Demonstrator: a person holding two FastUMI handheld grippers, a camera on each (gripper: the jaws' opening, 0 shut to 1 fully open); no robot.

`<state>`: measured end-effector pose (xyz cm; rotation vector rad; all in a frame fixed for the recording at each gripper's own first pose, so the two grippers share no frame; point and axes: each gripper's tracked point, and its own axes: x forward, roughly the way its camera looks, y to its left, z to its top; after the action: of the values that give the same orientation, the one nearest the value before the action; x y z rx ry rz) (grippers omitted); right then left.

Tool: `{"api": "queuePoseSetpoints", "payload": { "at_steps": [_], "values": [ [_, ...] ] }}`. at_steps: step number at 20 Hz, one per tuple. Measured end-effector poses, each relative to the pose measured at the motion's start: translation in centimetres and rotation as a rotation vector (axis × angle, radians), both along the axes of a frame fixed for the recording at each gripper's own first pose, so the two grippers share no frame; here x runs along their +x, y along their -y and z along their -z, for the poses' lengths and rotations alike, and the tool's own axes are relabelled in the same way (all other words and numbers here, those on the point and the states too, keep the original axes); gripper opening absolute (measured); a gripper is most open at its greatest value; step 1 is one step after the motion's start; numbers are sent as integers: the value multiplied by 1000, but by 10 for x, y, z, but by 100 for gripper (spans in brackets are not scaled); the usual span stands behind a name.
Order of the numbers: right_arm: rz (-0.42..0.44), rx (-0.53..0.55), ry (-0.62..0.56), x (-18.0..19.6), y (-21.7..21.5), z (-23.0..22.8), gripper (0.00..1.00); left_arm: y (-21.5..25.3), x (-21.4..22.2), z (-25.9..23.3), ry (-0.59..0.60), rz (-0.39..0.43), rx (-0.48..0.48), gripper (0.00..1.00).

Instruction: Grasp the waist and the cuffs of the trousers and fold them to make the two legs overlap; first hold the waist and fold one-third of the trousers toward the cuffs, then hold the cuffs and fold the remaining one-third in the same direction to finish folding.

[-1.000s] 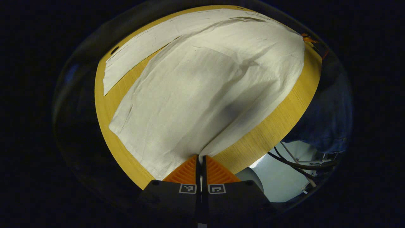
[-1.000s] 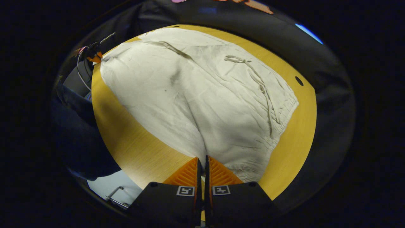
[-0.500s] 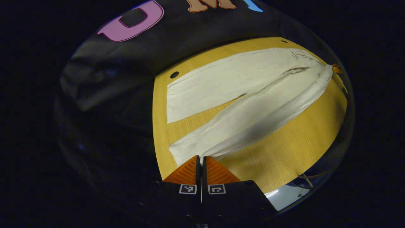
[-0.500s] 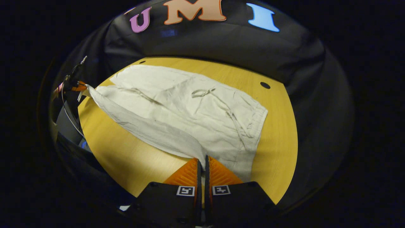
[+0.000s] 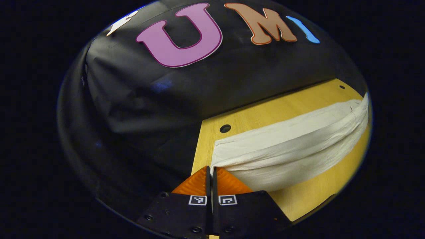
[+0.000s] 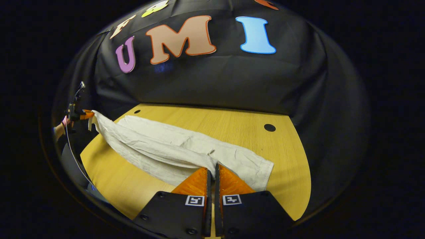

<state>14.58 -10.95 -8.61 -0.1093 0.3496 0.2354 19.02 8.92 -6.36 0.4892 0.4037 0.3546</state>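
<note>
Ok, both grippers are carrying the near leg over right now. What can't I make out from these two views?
- Left gripper view: the trousers run off the right edge, so the waist end is cut off.
- Right gripper view: the left gripper is too small to read its grip on the cuff.
- Both views: the raised leg hides the leg lying on the table, so their alignment is unclear.

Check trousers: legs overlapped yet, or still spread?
Mid-fold, not flat. Right gripper and left gripper each pinch the trousers, one leg lifted over the other on the table.

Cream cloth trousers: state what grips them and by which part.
Cream cloth trousers: left gripper clamps a cuff corner; right gripper clamps the waist edge.
</note>
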Motion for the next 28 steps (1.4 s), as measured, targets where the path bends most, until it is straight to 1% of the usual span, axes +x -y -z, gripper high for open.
{"api": "queuePoseSetpoints", "payload": {
  "at_steps": [1, 2, 4, 7, 10, 12, 15, 16, 18, 19, 20, 21, 22, 23, 24, 25, 26, 27, 28],
  "values": [
    [7, 7, 8, 12, 2, -4, 6, 44, 58, -3, 11, 5, -7, 0],
    [10, 11, 13, 24, 2, -6, 6, 43, 85, -8, 19, 11, 3, 0],
    [16, 19, 16, 52, 5, -3, 6, 50, 113, 7, 19, 18, 26, 0],
    [41, 46, -14, 86, 13, 14, 6, 46, 161, 46, 1, 15, -3, 0],
    [67, 91, -37, 117, 19, 34, 6, 39, 194, 81, 19, -19, -59, 0],
    [76, 110, -59, 132, 20, 52, 6, 36, 209, 92, 47, -39, -71, 0],
    [78, 62, -67, 150, 18, 71, 5, 27, 223, 106, 82, -51, -85, 0],
    [75, 55, -50, 158, 16, 69, 12, 27, 228, 109, 91, -51, -92, 0],
    [76, 63, -10, 167, 14, 63, 19, 25, 230, 112, 99, -57, -101, 0],
    [68, 75, -8, 167, 9, 59, 39, 26, 230, 114, 93, -56, -112, 0],
    [69, 77, -13, 162, 11, 59, 59, 30, 233, 122, 84, -38, -145, 2],
    [65, 89, -23, 154, 12, 55, 78, 39, 234, 127, 70, -26, -180, 34],
    [70, 98, -27, 152, 12, 54, 98, 48, 235, 122, 66, -30, -197, 65],
    [78, 108, -10, 147, 14, 47, 97, 51, 232, 124, 81, -36, -207, 96],
    [92, 113, 13, 142, 19, 37, 97, 53, 224, 116, 104, -37, -218, 96],
    [112, 111, 38, 134, 28, 25, 97, 61, 219, 108, 130, -28, -239, 97],
    [137, 103, 63, 126, 40, 15, 94, 66, 217, 104, 156, -14, -267, 98],
    [164, 94, 77, 118, 54, 8, 96, 73, 211, 97, 173, -7, -295, 97],
    [186, 95, 79, 108, 66, 5, 93, 79, 204, 92, 188, 0, -318, 97]
  ]
}}
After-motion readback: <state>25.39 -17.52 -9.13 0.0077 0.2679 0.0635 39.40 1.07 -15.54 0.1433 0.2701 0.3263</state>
